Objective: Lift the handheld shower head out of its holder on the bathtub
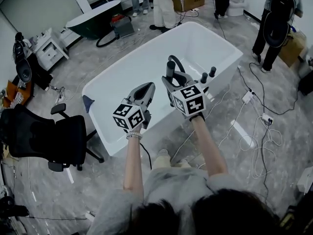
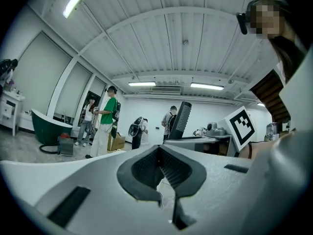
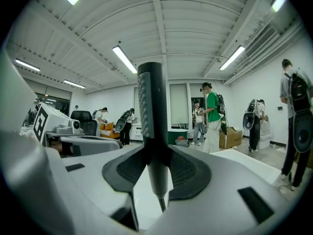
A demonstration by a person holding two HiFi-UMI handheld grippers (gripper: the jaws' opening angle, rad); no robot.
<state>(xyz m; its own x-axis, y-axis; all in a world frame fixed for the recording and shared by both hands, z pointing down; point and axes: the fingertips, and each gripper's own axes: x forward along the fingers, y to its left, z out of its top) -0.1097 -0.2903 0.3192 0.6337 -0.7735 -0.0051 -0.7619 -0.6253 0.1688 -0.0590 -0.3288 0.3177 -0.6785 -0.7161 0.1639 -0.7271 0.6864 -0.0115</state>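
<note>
The handheld shower head (image 1: 170,69), a dark grey stick with a ribbed face, stands upright over the white bathtub (image 1: 112,84). My right gripper (image 1: 172,81) is shut on its handle, and its black hose (image 1: 178,63) loops behind. In the right gripper view the shower head (image 3: 150,106) rises between the pads of the right gripper (image 3: 155,173). My left gripper (image 1: 145,90) hovers just to its left, shut with nothing in it. The left gripper view shows the left gripper (image 2: 160,168) with its pads together and the shower head (image 2: 180,120) off to the right.
Two dark tap knobs (image 1: 208,74) stand on the tub's right rim. A black office chair (image 1: 54,136) is at the left. White cables and a power strip (image 1: 254,126) lie on the floor at the right. Several people (image 1: 164,4) stand beyond the tub, near a dark green tub (image 1: 95,21).
</note>
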